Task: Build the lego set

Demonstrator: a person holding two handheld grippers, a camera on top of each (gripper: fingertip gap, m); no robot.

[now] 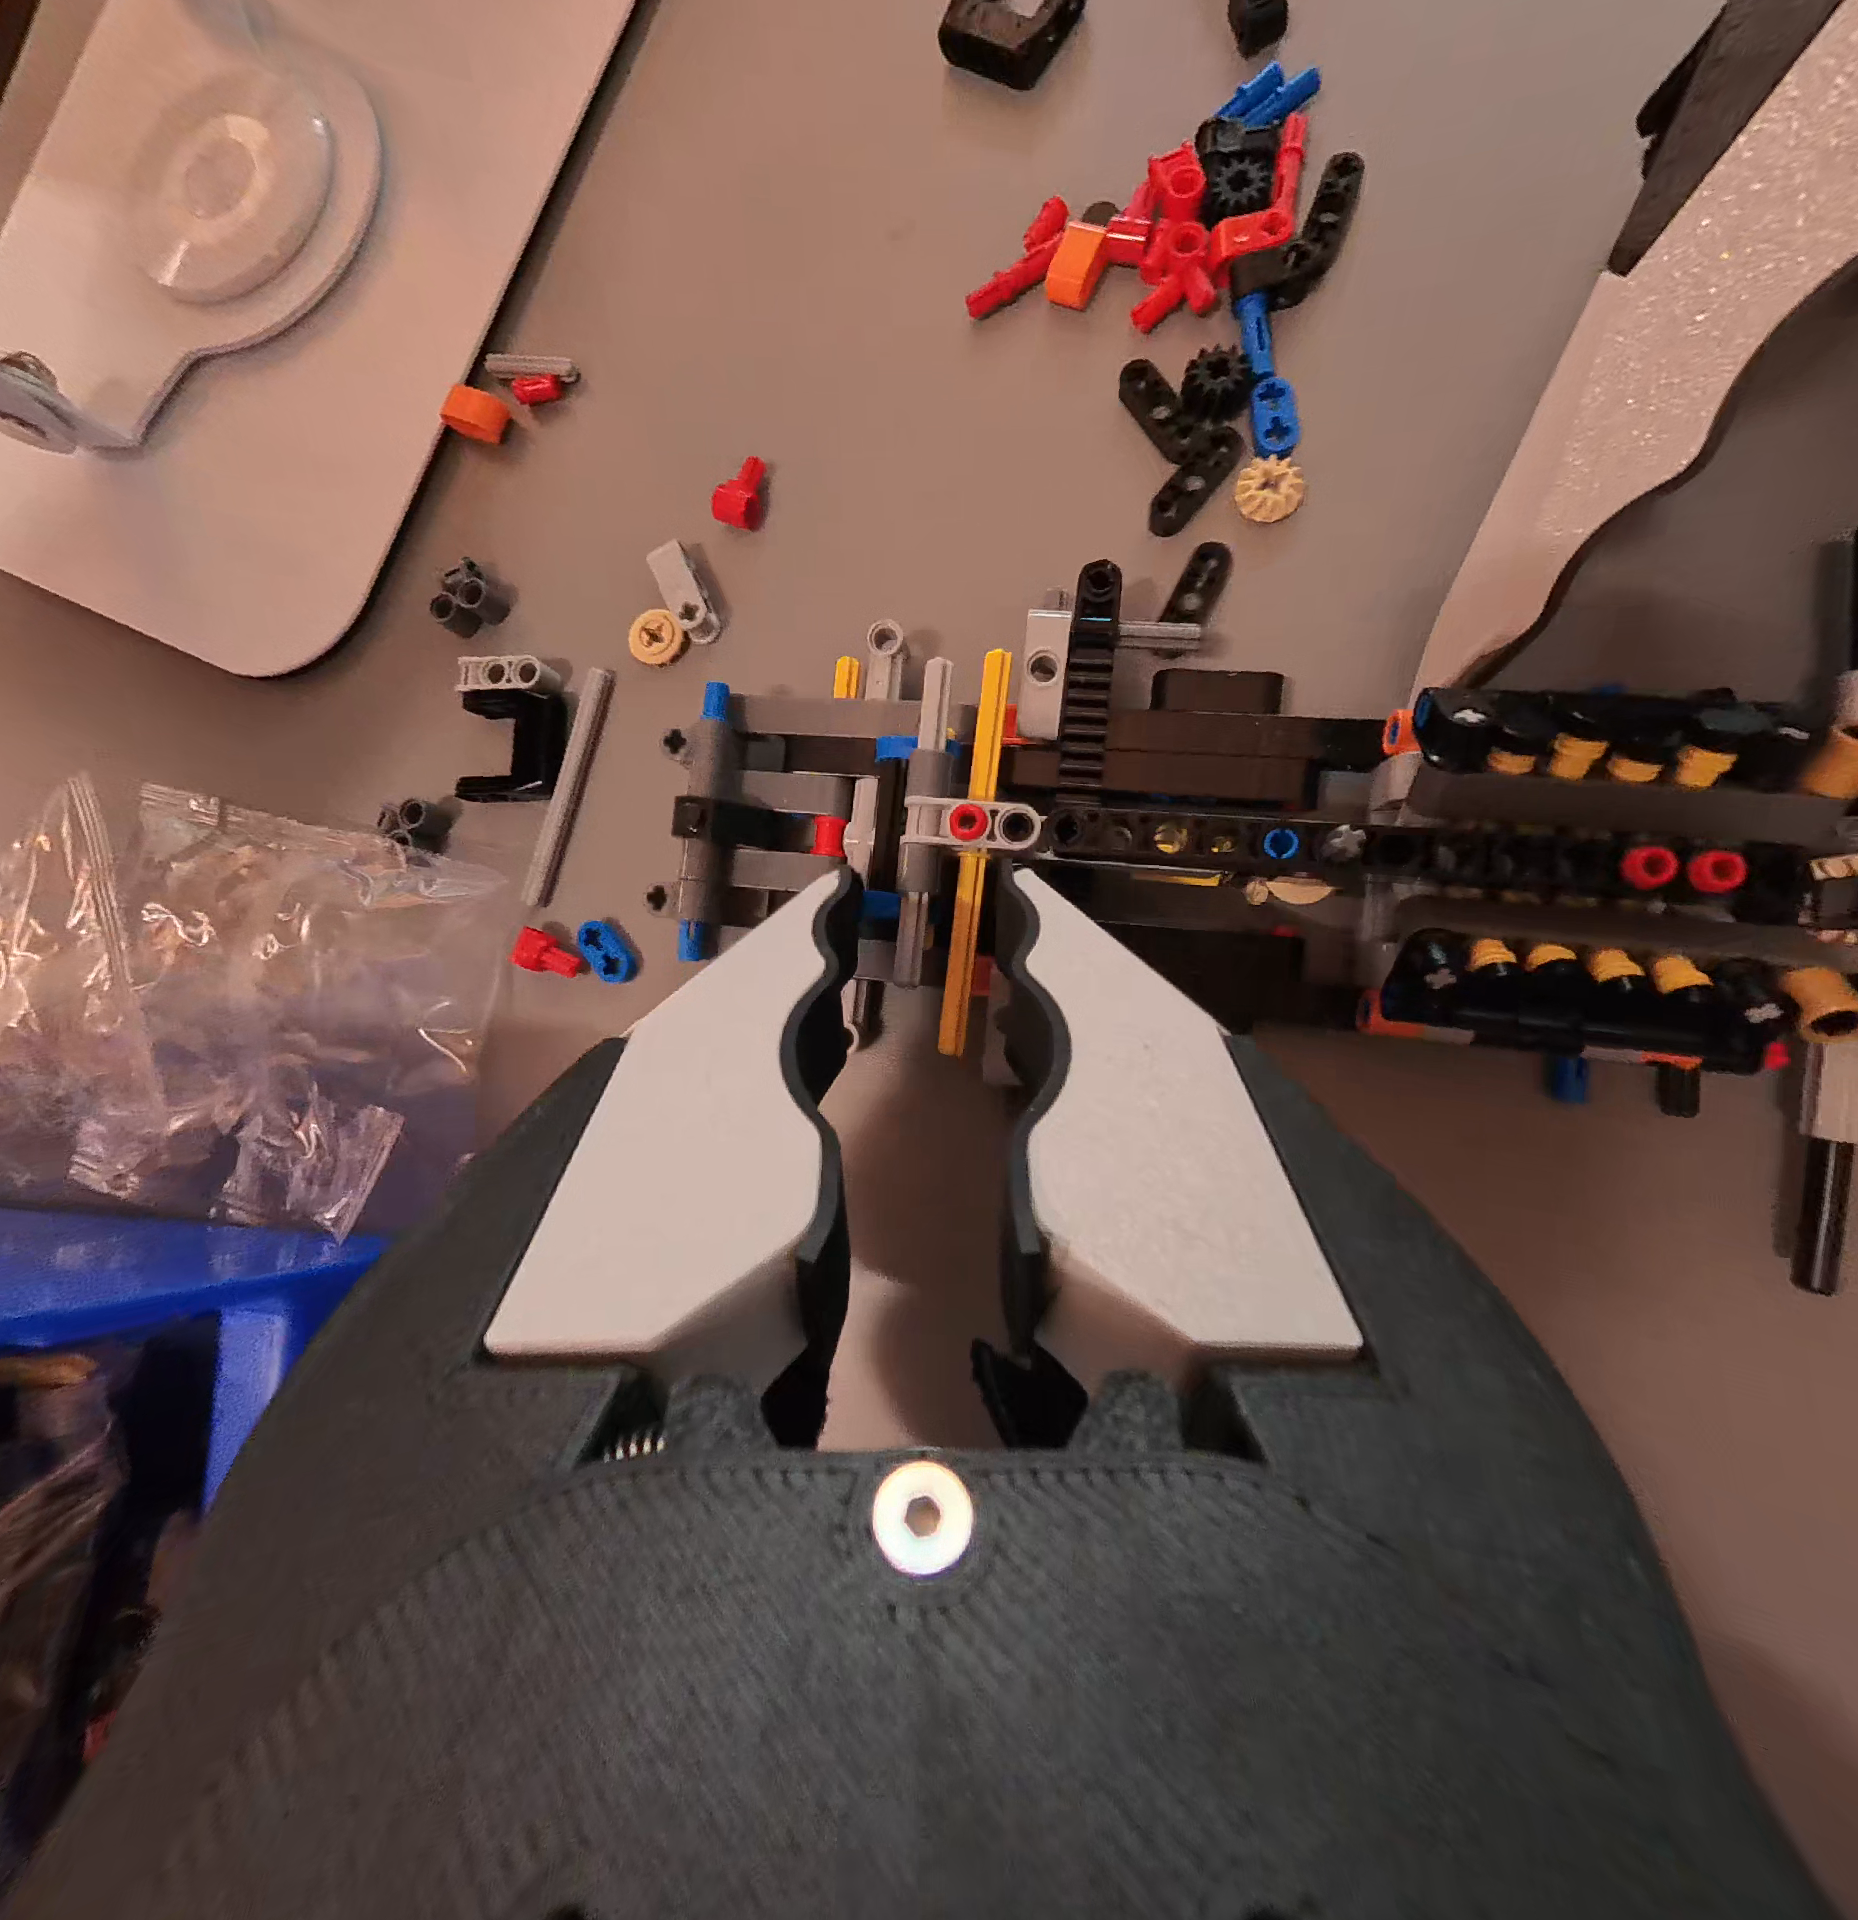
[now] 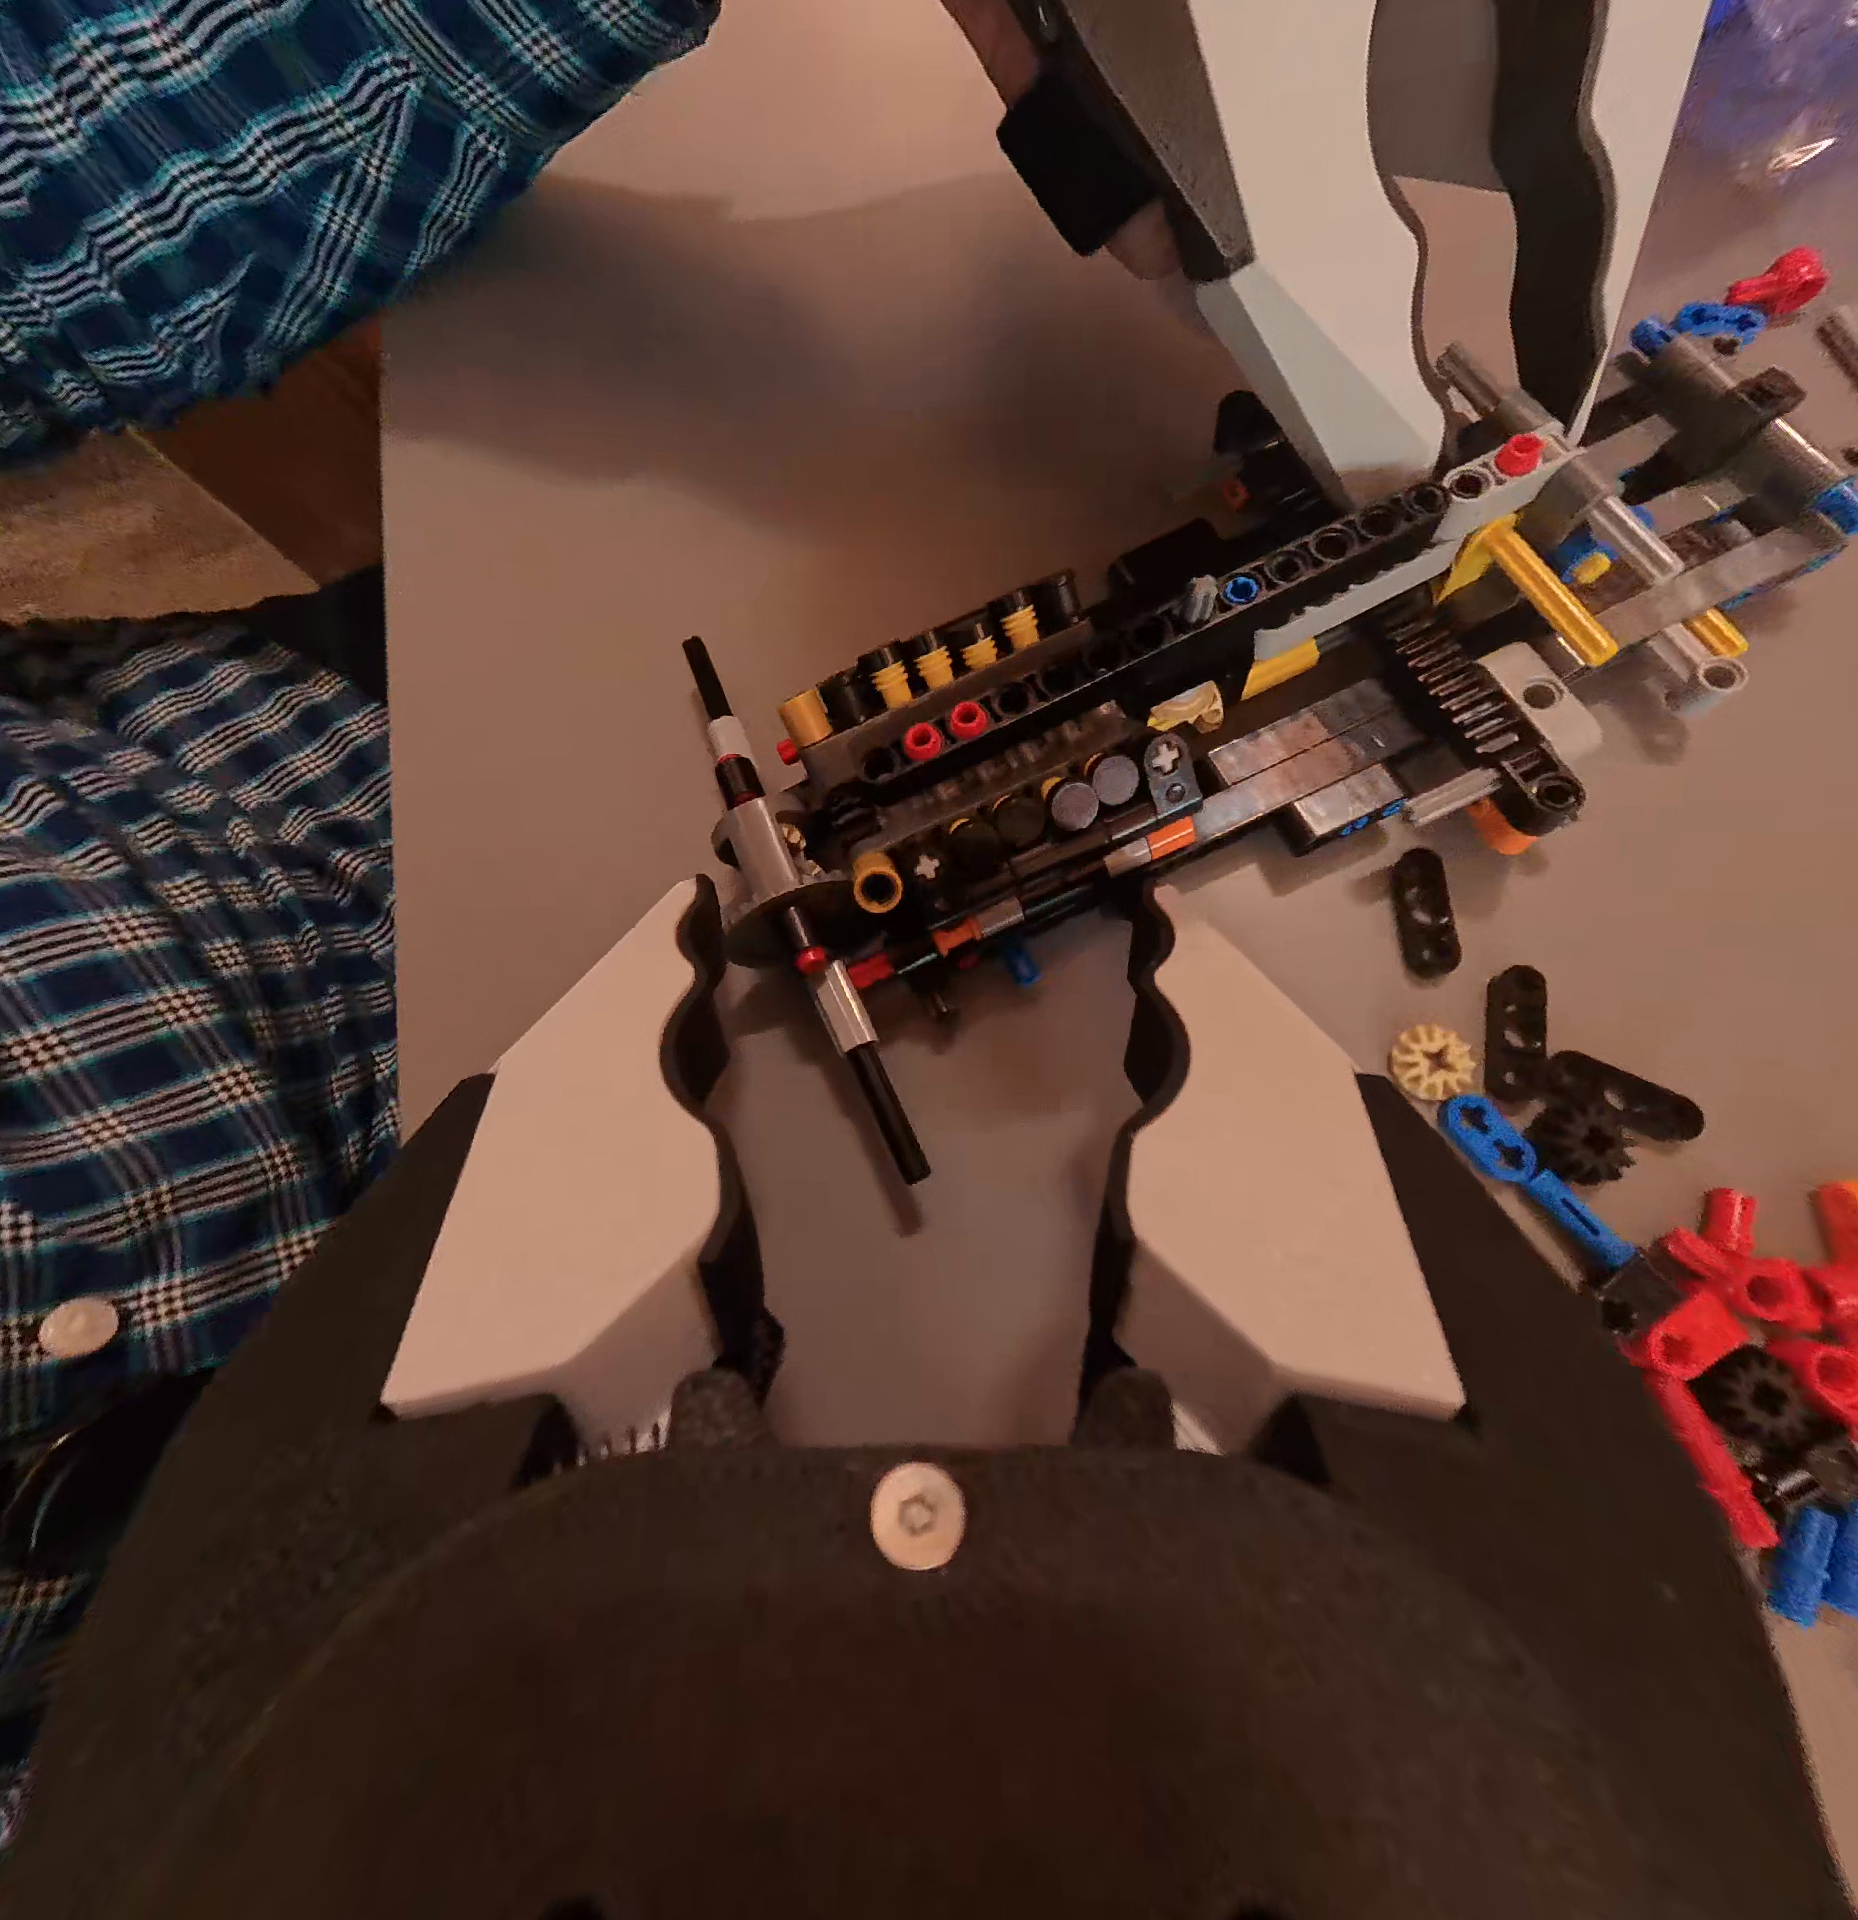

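- Right now the half-built lego model [image 2: 1164,748] lies flat in the middle of the tabletop [image 2: 551,436], long and thin, with one end close to the near edge where the person sits.
- The left gripper [image 1: 925,894] has its claw part way apart around the grey and yellow end of the model. It looks close to the pieces there, but I cannot tell if it is squeezing them.
- The right gripper [image 2: 925,904] has its claw wide apart at the other end, by the black rod [image 2: 800,914]. It holds nothing.
- I think the step is to hold the model steady. One claw should pinch a strong beam, not the thin yellow stick [image 1: 975,852], which could bend or pop out.
- Push slow and straight, so the small pins stay in.
- Loose pieces [image 1: 1195,229] lie in a pile toward the far side, just beside the model. A plastic bag [image 1: 177,977] lies by the left edge.
- The bare tabletop between the model and the near edge gives the most room to move.
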